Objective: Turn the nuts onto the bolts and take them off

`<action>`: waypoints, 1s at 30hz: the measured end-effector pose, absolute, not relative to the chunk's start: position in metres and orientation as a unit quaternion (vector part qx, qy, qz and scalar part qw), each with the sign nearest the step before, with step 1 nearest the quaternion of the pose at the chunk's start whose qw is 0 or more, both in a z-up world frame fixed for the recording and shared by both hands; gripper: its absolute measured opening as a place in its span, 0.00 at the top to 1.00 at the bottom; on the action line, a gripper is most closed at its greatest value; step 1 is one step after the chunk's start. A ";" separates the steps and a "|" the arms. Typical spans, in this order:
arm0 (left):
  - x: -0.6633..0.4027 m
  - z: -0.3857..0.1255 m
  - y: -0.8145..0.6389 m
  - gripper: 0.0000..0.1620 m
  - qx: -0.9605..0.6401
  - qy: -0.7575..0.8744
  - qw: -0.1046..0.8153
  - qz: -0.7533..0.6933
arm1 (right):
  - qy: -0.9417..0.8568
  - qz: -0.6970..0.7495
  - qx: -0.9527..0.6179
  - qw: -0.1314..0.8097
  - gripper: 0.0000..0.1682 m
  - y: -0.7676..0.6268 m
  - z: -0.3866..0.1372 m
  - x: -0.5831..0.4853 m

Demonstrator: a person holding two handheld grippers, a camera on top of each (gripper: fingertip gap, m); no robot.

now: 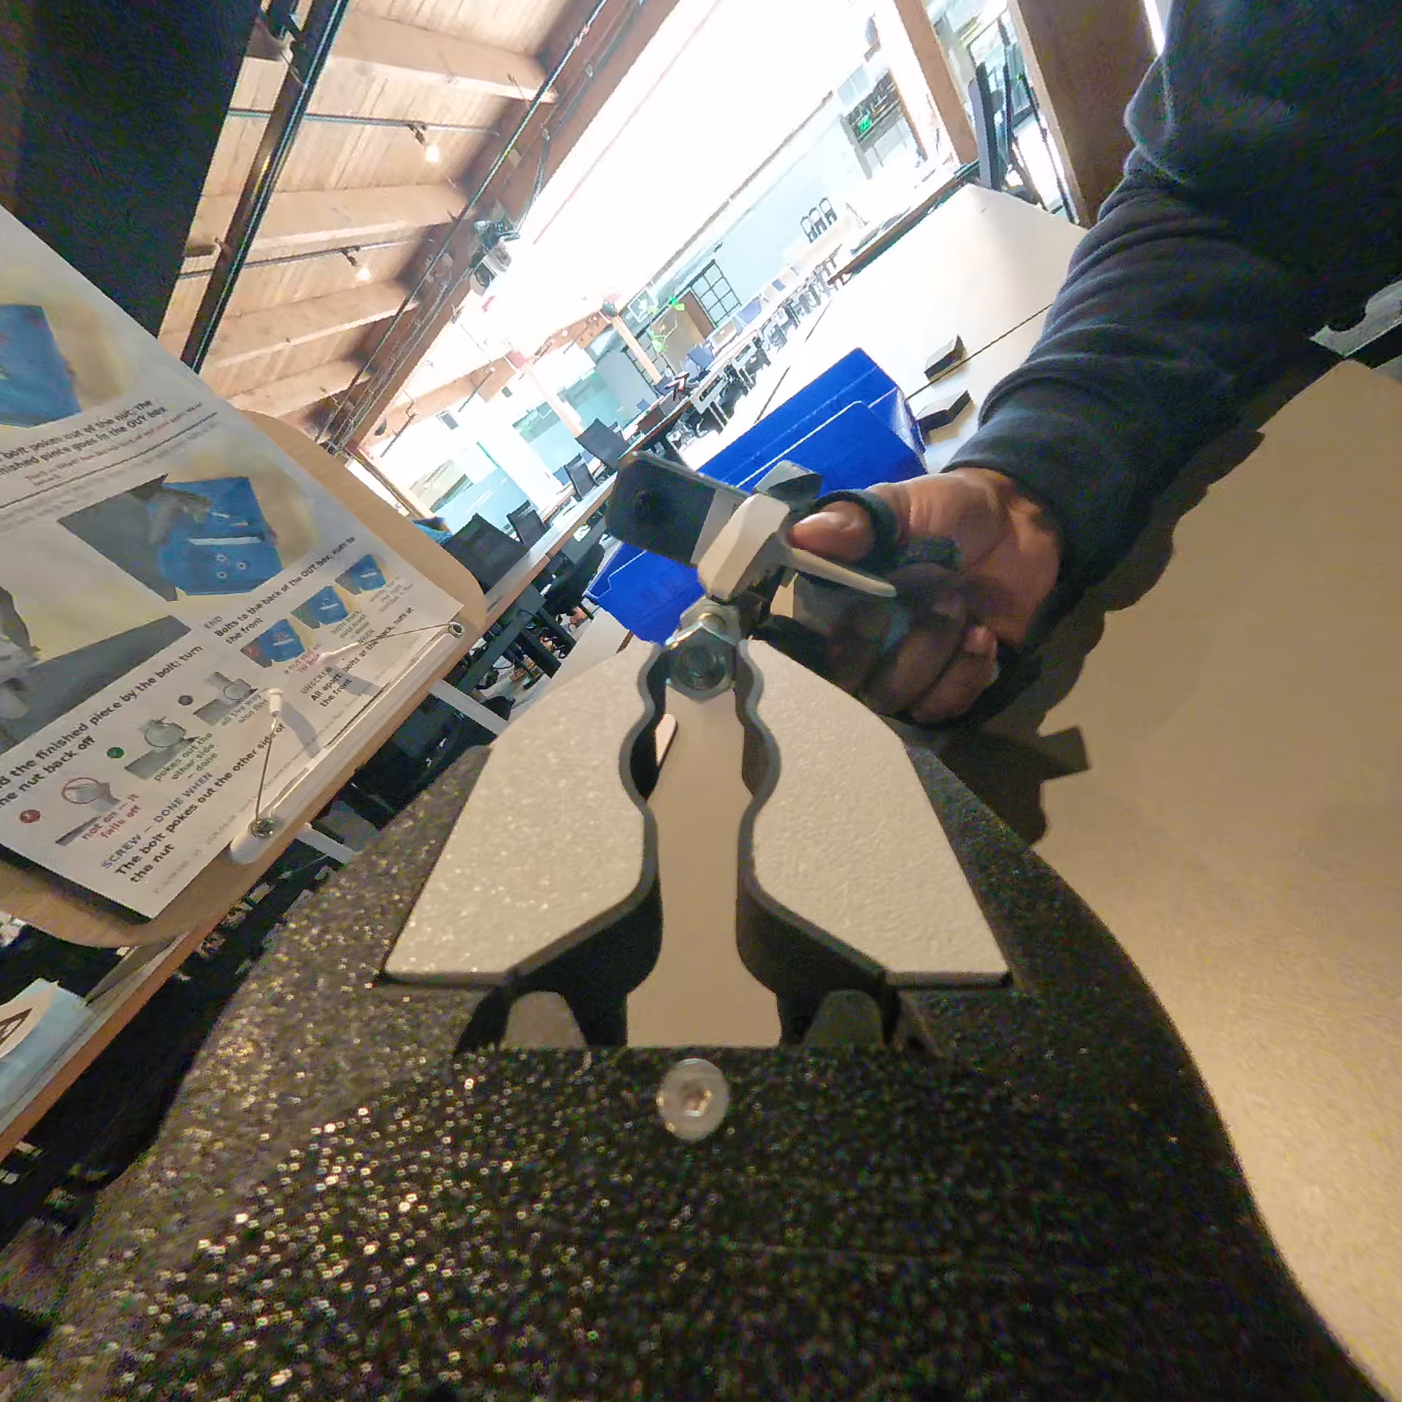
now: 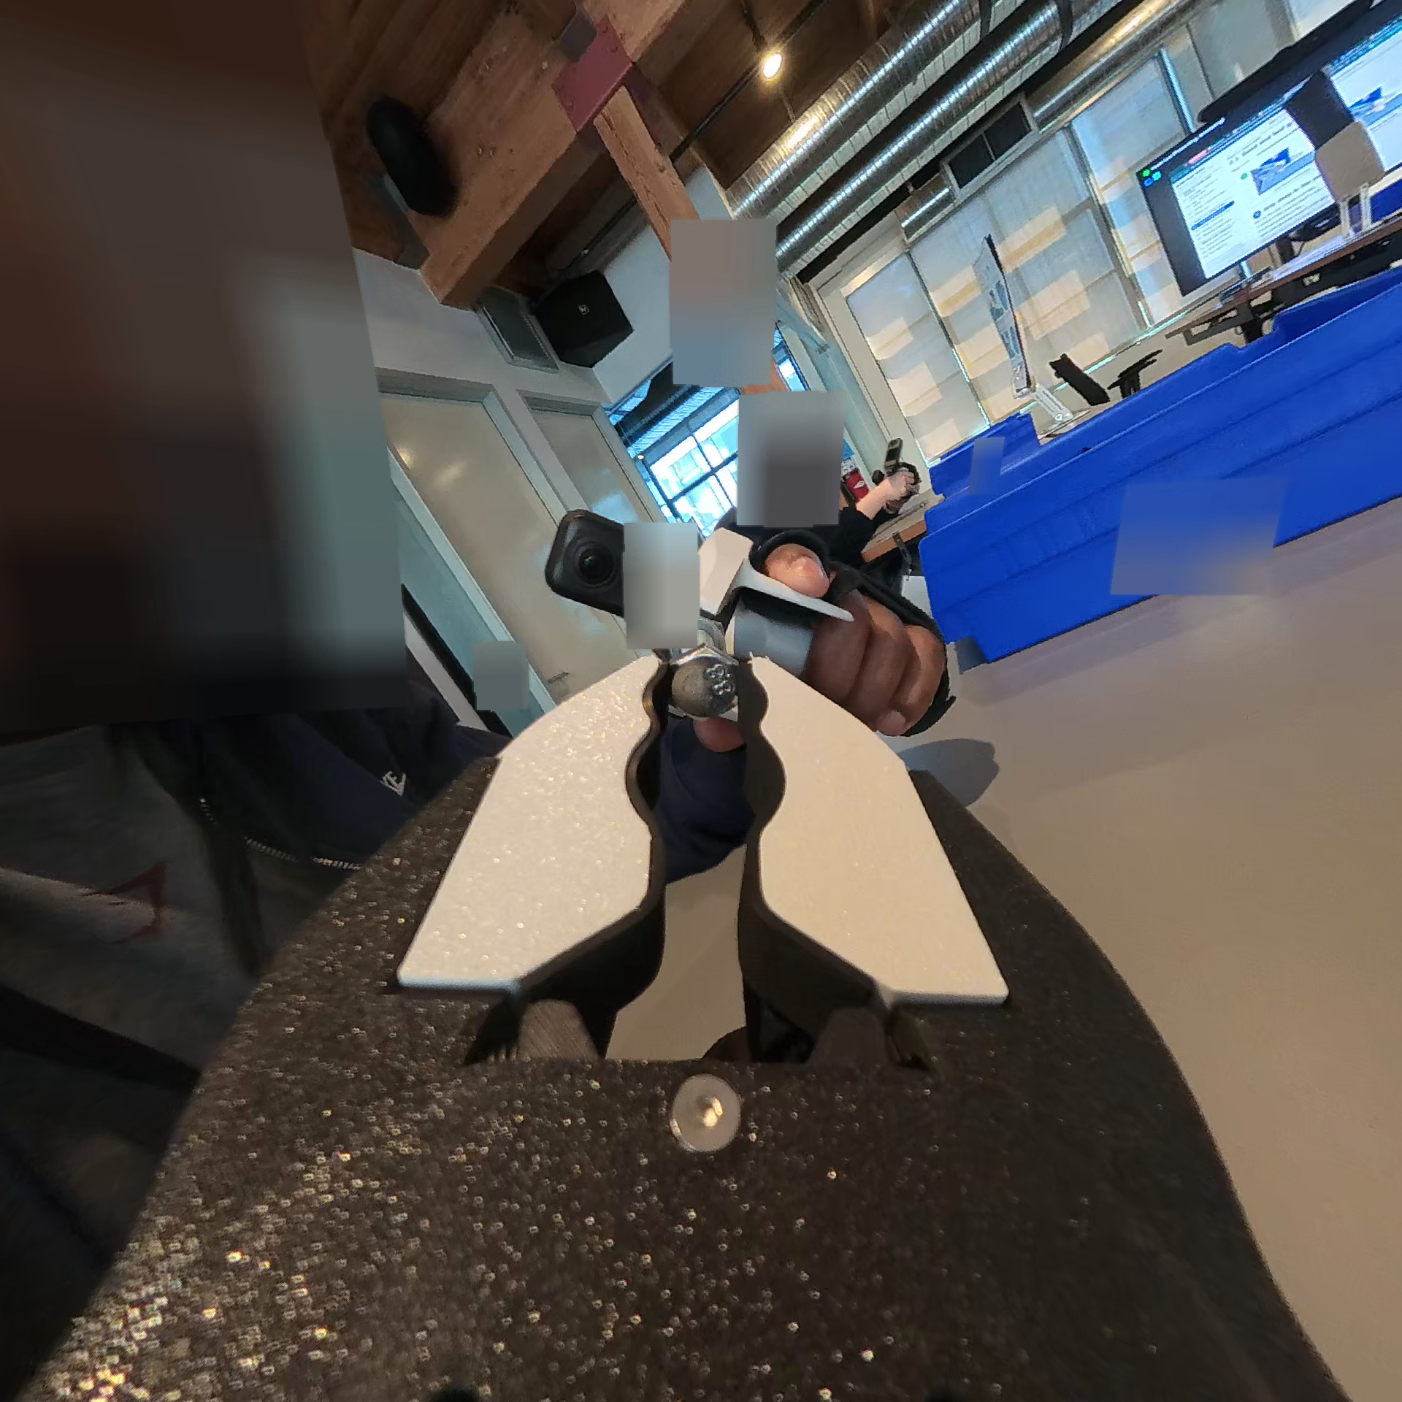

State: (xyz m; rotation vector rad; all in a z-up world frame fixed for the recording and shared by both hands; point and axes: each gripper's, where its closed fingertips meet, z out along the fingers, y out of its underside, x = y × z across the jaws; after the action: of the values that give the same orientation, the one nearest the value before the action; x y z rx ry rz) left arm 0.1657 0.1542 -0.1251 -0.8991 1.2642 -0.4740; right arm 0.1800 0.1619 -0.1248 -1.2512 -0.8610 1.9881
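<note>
- Left gripper (image 1: 702, 667), white fingers with black edges, is clamped at its tips on a silver hexagonal steel nut (image 1: 699, 669).
- Right gripper (image 2: 702, 686) pinches a grey hex-headed steel bolt (image 2: 707, 686) between its tips, facing the left one.
- Blue plastic bins (image 1: 804, 455) sit beyond, on the tan table (image 1: 1229, 759).

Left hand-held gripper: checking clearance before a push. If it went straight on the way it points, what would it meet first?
The left hand-held gripper holds a nut; right behind that is the right hand-held gripper, apparently first, though depth is unclear.
</note>
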 end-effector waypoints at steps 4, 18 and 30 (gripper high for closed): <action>0.166 -0.127 0.155 0.90 -0.404 0.565 0.687 -0.215 | -0.331 0.750 -0.477 0.318 0.90 0.163 -0.126 0.180; 0.165 -0.127 0.155 0.90 -0.407 0.559 0.684 -0.233 | -0.336 0.743 -0.480 0.324 0.90 0.163 -0.127 0.179; 0.165 -0.126 0.155 0.90 -0.408 0.556 0.683 -0.240 | -0.338 0.740 -0.480 0.326 0.90 0.162 -0.127 0.179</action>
State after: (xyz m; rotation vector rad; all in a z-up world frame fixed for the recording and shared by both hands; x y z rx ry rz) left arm 0.1647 0.1553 -0.1264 -0.9143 1.2466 -0.5382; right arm 0.1786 0.1617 -0.1275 -1.2584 -0.8866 1.9402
